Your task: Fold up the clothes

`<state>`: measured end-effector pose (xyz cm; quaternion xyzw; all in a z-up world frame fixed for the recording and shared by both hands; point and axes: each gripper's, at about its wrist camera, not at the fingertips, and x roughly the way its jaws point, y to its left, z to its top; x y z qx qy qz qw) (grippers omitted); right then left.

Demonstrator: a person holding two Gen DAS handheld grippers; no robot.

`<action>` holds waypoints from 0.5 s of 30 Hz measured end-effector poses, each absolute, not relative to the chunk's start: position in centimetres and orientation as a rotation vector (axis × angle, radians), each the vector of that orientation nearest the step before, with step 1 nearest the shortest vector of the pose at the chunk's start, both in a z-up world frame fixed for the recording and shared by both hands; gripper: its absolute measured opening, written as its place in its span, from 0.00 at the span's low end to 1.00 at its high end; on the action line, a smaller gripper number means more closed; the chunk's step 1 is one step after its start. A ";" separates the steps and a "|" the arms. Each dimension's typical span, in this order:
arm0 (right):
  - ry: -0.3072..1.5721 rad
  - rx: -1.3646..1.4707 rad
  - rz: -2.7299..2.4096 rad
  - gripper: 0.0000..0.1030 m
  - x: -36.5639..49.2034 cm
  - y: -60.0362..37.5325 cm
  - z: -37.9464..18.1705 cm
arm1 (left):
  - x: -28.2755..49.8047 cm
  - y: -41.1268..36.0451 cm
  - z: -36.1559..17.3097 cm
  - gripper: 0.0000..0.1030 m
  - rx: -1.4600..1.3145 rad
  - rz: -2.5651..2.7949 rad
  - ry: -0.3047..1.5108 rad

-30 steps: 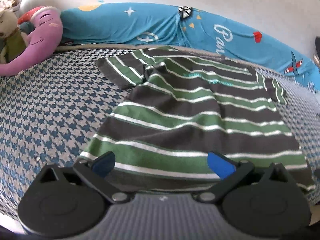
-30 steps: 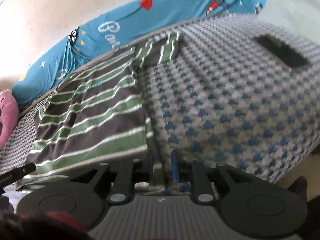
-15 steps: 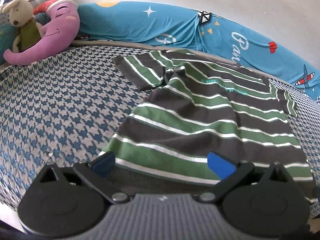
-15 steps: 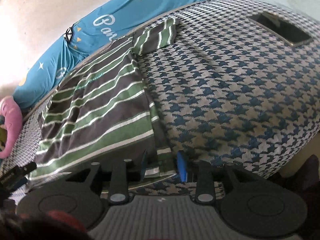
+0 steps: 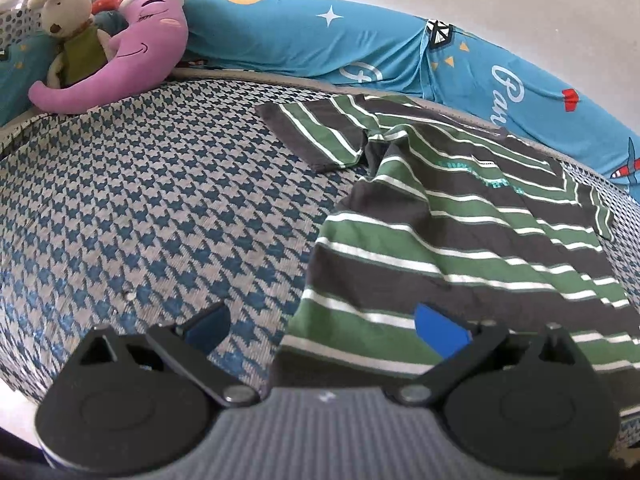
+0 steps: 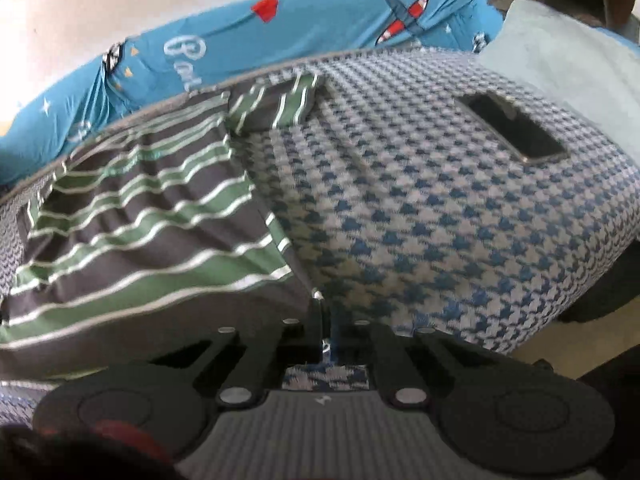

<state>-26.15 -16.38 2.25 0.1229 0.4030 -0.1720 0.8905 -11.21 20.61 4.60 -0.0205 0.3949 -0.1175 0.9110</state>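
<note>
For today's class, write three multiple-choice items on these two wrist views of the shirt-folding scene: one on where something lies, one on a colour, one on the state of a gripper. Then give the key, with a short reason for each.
1. Where does the striped T-shirt lie?
A. on the houndstooth bed cover
B. on a wooden floor
C. inside a basket

2. What colour is the elephant plush toy?
A. yellow
B. purple
C. black

3. How does the left gripper stand?
A. shut on a sleeve
B. shut on the phone
C. open, with its blue fingers apart

Key
1: A, since the shirt is spread over the blue-and-white houndstooth bed cover.
2: B, since the toy at the head of the bed is purple with a smiling face.
3: C, since one fingertip is over the cover and the other over the shirt's hem, with a wide gap between them.
</note>
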 end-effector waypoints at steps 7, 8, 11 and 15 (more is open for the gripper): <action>0.768 0.298 -0.388 0.11 -26.5 -17.2 3.3 | -11.0 21.0 4.6 1.00 -0.064 -0.224 0.823; 0.755 0.309 -0.385 0.12 -26.6 -17.3 3.5 | -11.0 21.0 4.5 1.00 -0.065 -0.223 0.825; 0.754 0.357 -0.361 0.12 -26.5 -17.4 3.4 | -10.9 21.0 4.5 1.00 -0.065 -0.220 0.834; 0.770 0.370 -0.320 0.13 -25.9 -17.0 3.2 | -10.8 21.0 4.3 1.00 -0.051 -0.221 0.852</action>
